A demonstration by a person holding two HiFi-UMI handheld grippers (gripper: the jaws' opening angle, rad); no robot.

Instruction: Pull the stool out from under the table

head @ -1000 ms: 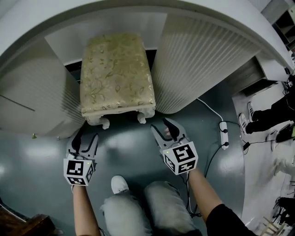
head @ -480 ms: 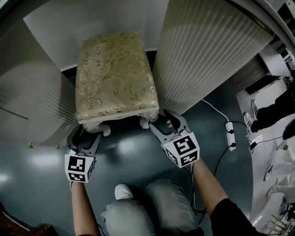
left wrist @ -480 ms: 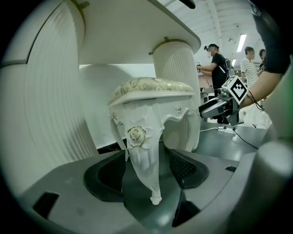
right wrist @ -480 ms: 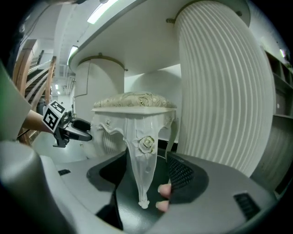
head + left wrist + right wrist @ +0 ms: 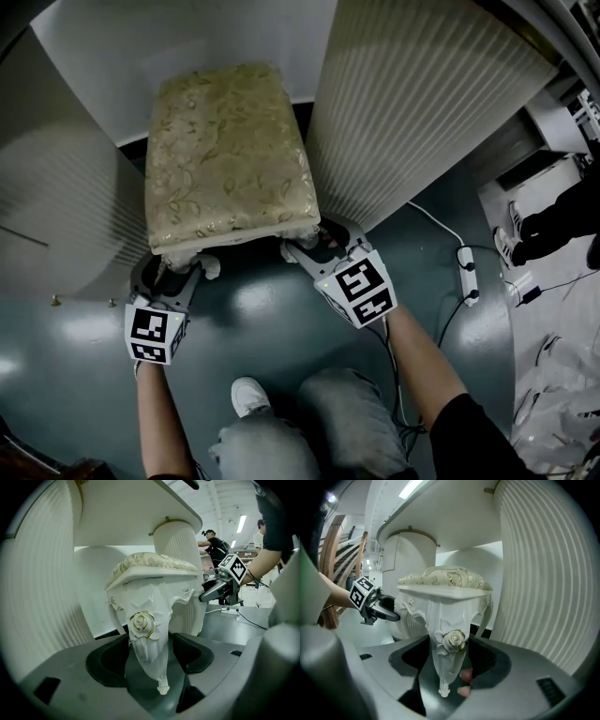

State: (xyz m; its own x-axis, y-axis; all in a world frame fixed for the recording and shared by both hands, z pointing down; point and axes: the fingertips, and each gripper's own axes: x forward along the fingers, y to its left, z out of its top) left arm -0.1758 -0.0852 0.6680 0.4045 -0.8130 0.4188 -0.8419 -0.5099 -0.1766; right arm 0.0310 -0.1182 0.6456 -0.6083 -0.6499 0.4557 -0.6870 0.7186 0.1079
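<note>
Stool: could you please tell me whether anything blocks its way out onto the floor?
Nothing lies on the floor right before the stool; only the person's shoe and knees are further back. The power strip lies off to the right.

Your right gripper straddles the carved white front leg of the stool. Its jaws have just been opening and stand wide, with the leg and its gilded rose between them. Two of your fingertips show beside the leg. At left, your left gripper sits at the stool's far corner, under the white table and near its ribbed pedestal.
</note>
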